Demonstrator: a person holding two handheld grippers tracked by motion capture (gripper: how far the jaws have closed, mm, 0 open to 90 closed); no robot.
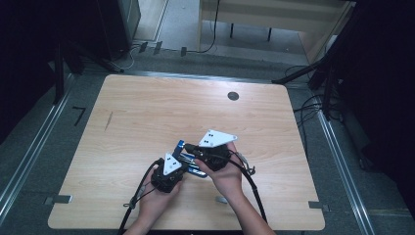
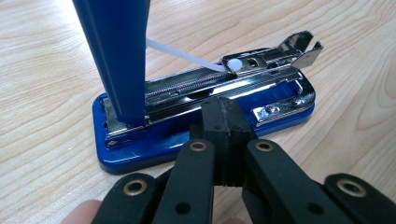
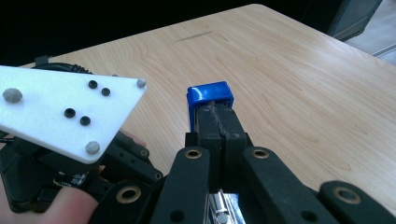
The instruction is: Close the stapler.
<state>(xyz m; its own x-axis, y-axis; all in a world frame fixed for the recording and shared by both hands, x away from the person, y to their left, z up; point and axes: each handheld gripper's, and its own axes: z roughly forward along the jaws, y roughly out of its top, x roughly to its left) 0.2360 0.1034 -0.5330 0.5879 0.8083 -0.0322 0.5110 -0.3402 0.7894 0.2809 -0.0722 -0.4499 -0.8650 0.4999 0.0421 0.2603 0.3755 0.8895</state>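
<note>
A blue stapler lies open on the wooden table, near the front middle. Its blue base rests flat and the chrome magazine is bared, with a white pusher rod running along it. The blue lid stands swung up. My left gripper is shut, pads together, with its tip against the side of the magazine. My right gripper is shut on the lid's blue end. From above, the left gripper and right gripper meet over the stapler.
A dark round hole sits in the table's far right part. A faint dark streak marks the left side. The left gripper's white three-cornered plate is close beside my right jaws. Floor rails and cables surround the table.
</note>
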